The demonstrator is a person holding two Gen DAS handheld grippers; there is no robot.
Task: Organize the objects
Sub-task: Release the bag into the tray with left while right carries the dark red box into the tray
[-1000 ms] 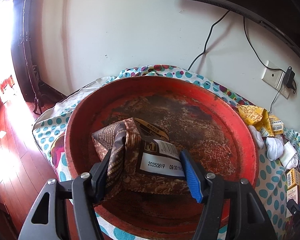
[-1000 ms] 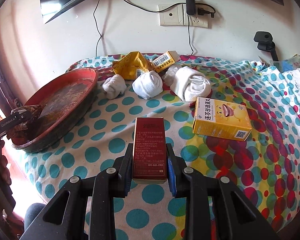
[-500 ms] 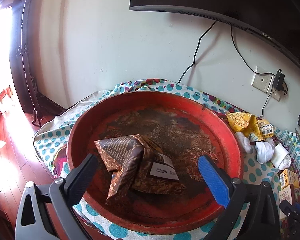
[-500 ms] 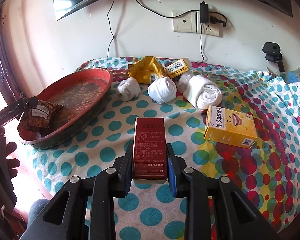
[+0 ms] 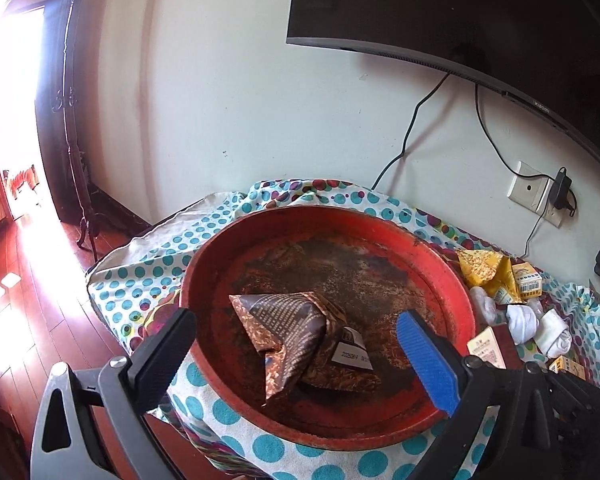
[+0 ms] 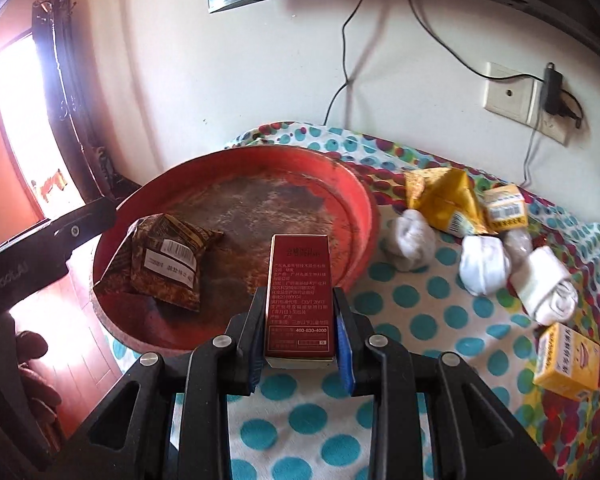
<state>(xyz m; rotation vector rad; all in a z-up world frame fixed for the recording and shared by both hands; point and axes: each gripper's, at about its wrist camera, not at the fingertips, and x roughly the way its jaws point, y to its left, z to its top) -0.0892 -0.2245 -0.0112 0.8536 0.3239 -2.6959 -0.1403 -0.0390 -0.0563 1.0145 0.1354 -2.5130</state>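
A round red tray (image 5: 440, 268) sits at the table's left end; it also shows in the right wrist view (image 6: 360, 216). A brown patterned packet (image 5: 300, 336) lies free in the tray, also seen in the right wrist view (image 6: 164, 260). My left gripper (image 5: 300, 356) is open, jaws wide on either side of the packet, drawn back above the tray's near rim. My right gripper (image 6: 298, 312) is shut on a dark red box (image 6: 298, 288) and holds it over the tray's near right rim. The red box's end shows in the left wrist view (image 5: 490, 346).
On the polka-dot cloth (image 6: 420, 312) right of the tray lie a yellow packet (image 6: 440, 200), a small yellow box (image 6: 504, 206), several rolled white socks (image 6: 484, 264) and a yellow carton (image 6: 566, 360). A wall socket with charger (image 6: 512, 92) and a TV are behind. The floor drops off left.
My left gripper opened, let go of the brown packet in the tray and drew back. My right gripper carried the red box left toward the tray.
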